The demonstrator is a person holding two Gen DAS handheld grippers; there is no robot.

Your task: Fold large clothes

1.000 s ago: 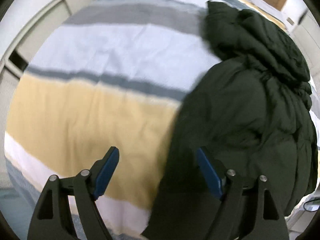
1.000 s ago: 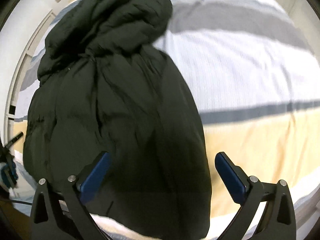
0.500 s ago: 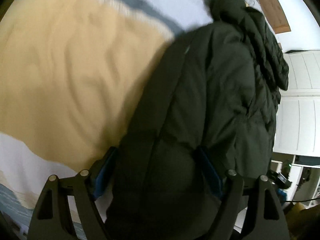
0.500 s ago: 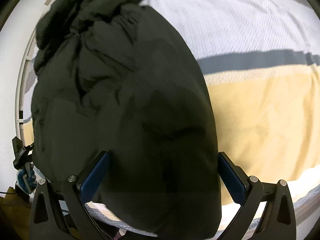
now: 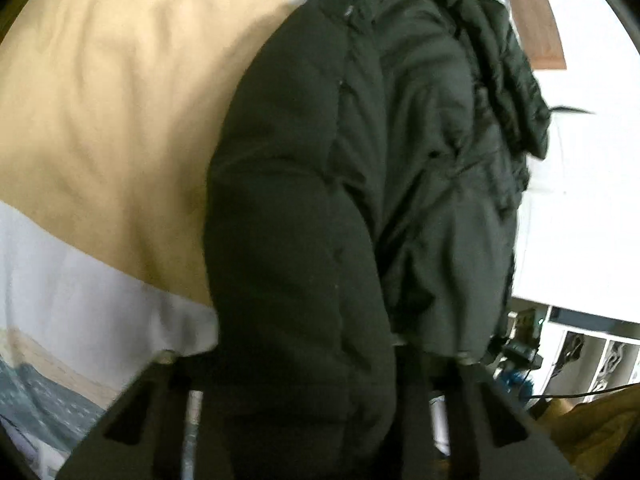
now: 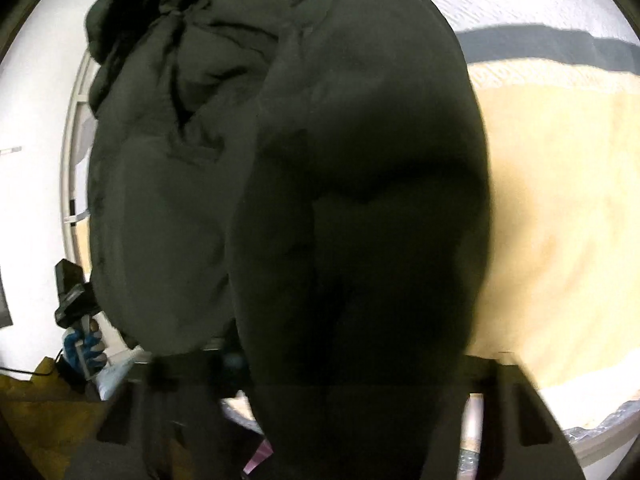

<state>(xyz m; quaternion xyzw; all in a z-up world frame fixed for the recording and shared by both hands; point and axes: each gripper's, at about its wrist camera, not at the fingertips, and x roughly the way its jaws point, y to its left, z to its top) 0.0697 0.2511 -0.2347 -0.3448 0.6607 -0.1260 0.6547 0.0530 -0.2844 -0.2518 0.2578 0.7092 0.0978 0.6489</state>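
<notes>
Striped bedspread [image 5: 92, 128] in yellow, white and grey covers the bed; a dark green padded jacket [image 5: 360, 168] lies on it, its near hem bulging over the bed's edge. Left gripper [image 5: 308, 364] and right gripper [image 6: 352, 364] both have jaws closing around that hem, the fingertips buried in fabric.

A striped blanket [image 5: 100, 128] in yellow, white and gray is lying across the bed. A brown headboard [image 5: 536, 28] is showing at the bed's far edge. White cupboards [image 5: 580, 200] are standing beside it.
</notes>
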